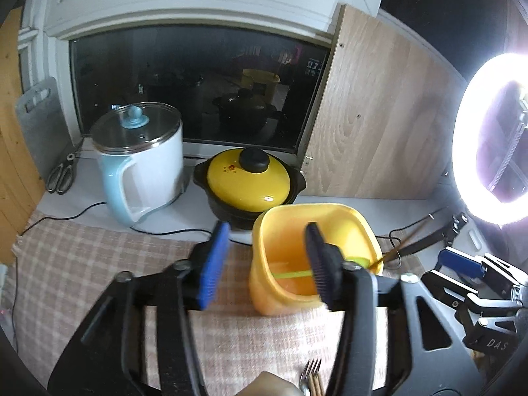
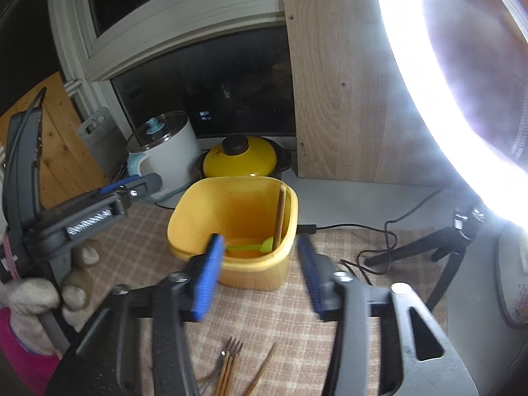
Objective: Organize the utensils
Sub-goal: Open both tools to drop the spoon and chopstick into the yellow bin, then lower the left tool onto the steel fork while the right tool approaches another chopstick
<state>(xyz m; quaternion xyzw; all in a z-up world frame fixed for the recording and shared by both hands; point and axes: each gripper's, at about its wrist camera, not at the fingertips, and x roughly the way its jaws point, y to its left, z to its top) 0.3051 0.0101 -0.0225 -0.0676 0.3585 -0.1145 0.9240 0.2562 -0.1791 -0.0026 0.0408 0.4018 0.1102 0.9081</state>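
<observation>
Utensils — forks and chopsticks — lie on the desk before the bin, which holds a spoon; both tongs, left and right, spread, empty — next, grasp a fork.

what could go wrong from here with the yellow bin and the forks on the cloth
1. The yellow bin looks light; either open gripper could nudge or tip it, spilling the green spoon and wooden sticks.
2. The forks and loose chopstick lie bunched, so one may slip from a grasp.
3. The black cable nearby could snag.
</observation>
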